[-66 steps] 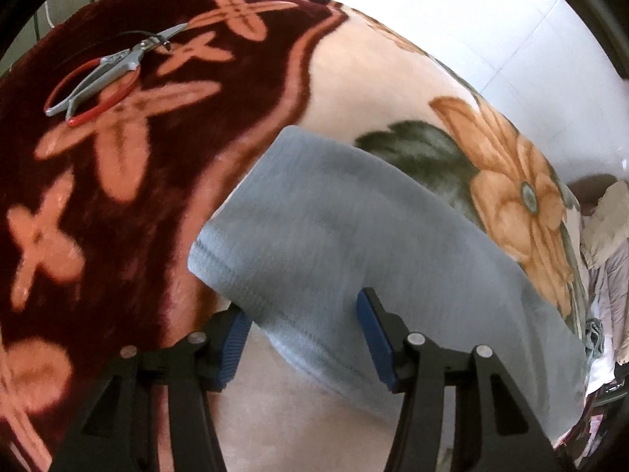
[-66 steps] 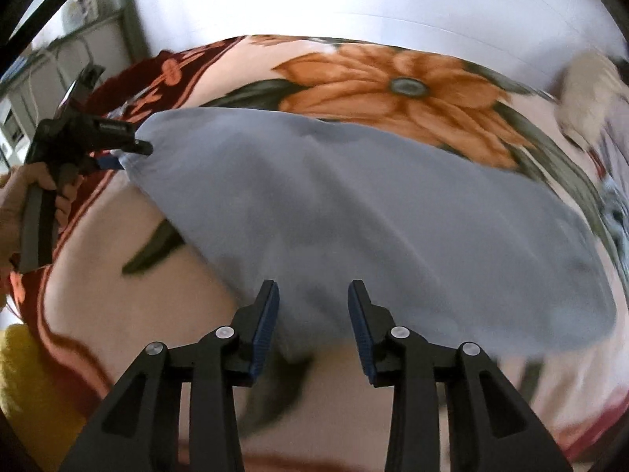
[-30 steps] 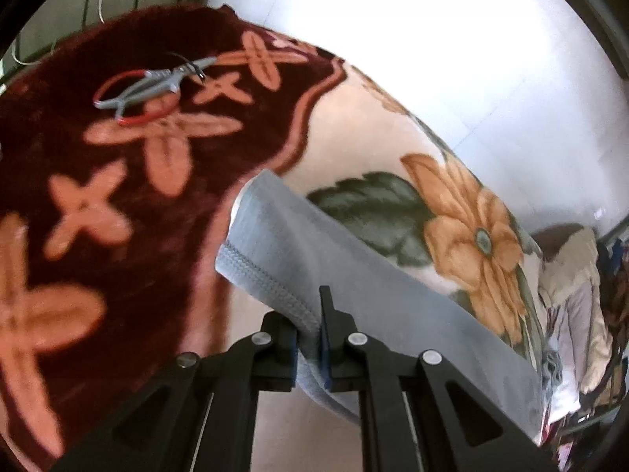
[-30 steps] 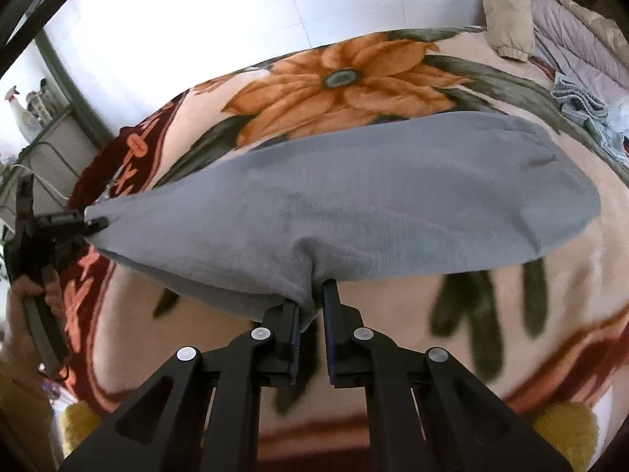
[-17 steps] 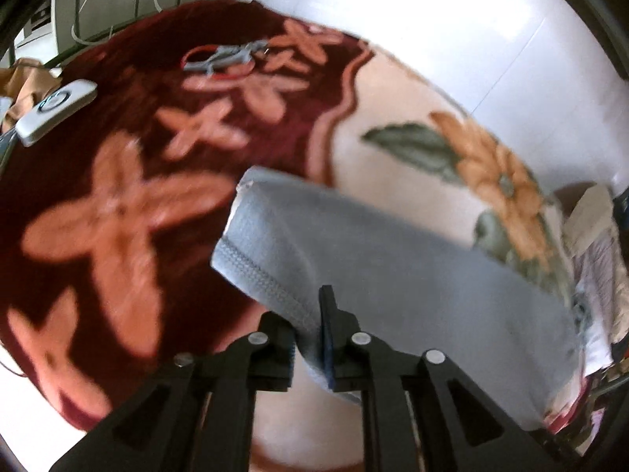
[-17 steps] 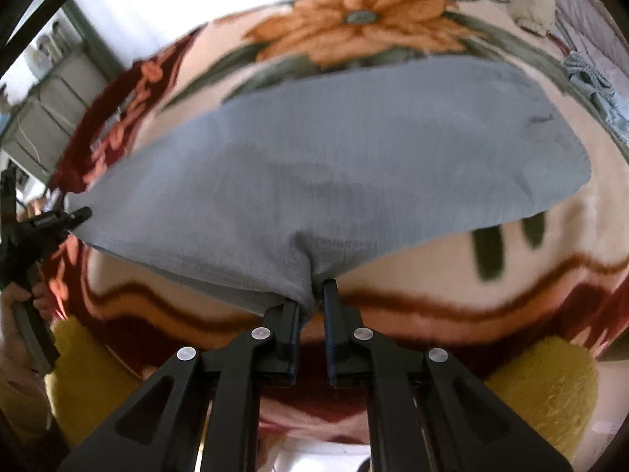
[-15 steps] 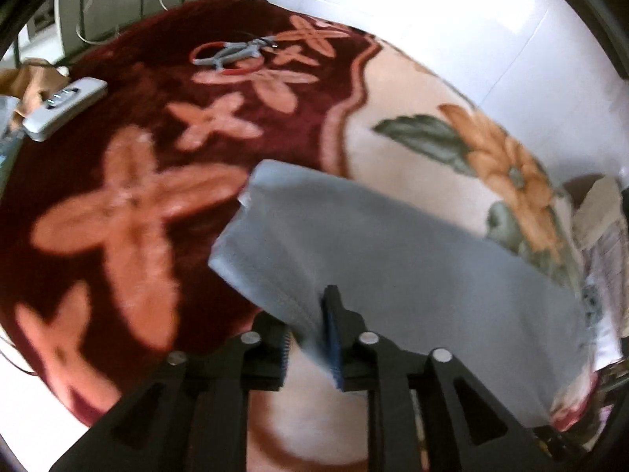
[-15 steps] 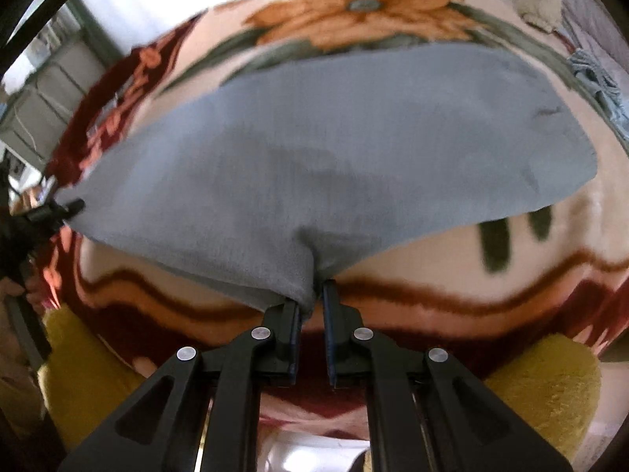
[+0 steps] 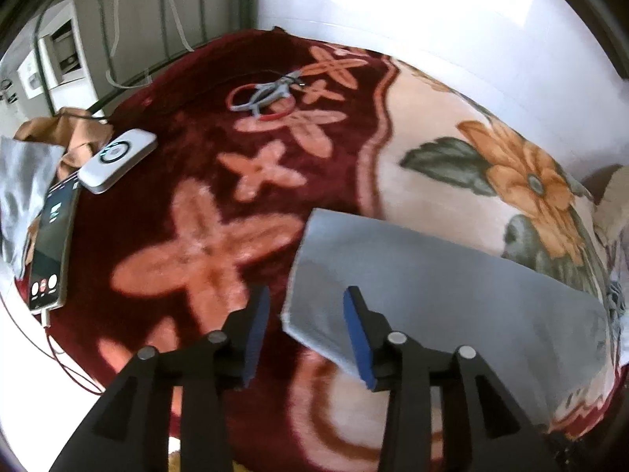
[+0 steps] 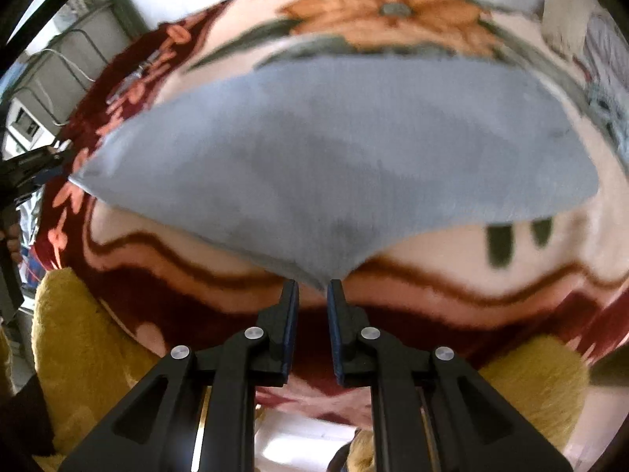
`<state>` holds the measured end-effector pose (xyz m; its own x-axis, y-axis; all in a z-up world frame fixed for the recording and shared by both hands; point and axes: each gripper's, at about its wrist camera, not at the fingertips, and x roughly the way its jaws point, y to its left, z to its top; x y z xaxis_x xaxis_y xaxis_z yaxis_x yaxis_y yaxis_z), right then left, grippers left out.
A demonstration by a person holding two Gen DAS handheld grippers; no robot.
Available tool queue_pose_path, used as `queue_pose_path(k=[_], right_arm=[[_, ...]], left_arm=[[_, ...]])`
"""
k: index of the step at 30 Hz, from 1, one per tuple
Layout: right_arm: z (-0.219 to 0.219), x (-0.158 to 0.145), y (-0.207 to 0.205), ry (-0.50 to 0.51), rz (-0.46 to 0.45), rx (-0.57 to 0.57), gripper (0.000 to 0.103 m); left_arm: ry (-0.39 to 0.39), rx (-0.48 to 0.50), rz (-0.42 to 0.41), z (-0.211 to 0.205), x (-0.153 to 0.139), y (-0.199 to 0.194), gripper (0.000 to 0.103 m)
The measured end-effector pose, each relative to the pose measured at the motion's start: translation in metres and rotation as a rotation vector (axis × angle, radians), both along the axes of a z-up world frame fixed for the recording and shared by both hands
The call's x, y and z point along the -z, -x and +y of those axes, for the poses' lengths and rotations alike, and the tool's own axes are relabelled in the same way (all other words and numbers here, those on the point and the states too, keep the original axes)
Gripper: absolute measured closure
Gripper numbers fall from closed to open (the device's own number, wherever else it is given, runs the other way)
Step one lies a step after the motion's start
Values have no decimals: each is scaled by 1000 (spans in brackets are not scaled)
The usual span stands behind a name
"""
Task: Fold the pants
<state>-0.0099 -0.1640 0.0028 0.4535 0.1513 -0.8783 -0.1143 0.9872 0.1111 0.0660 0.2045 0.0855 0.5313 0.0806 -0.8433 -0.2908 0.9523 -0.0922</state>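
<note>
The grey pants [image 9: 452, 283] lie folded flat on the floral blanket [image 9: 204, 247]. In the left wrist view my left gripper [image 9: 306, 299] has its jaws opening. The pants' left corner lies between the blue pads [image 9: 355, 330] without being pressed. In the right wrist view the pants [image 10: 334, 149] spread wide, their near point ending just at my right gripper [image 10: 312, 287]. Its jaws are opening by a narrow gap and nothing is pinched. The left gripper [image 10: 27, 165] shows at the pants' far left corner, with a hand [image 10: 11, 236] below it.
Red-handled pliers [image 9: 267, 96], a white device [image 9: 118, 155] and a lit phone [image 9: 49, 251] lie on the blanket's dark red part. Yellow plush [image 10: 78, 334] hangs at the near edge. A metal rail [image 9: 129, 19] and clothes [image 9: 613, 204] flank the bed.
Both grippers were shut on the pants' near edge and drew it toward the blanket's front. Now both have parted, the left wider, and the cloth lies let go.
</note>
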Motion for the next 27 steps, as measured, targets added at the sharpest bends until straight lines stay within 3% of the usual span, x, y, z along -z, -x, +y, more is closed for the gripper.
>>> queue_pose_path(k=[7, 14, 19, 27], right_arm=[[2, -6, -27, -18, -71, -5, 82], [-3, 42, -45, -20, 62, -3, 81], [-31, 21, -38, -112, 50, 22, 81], [-132, -11, -50, -34, -64, 244, 76]], left_arm=[[70, 87, 23, -39, 8, -12, 60], [68, 148, 110, -77, 40, -13, 60], [50, 156, 142, -93, 51, -7, 60], [121, 333, 126, -167, 36, -4, 59]])
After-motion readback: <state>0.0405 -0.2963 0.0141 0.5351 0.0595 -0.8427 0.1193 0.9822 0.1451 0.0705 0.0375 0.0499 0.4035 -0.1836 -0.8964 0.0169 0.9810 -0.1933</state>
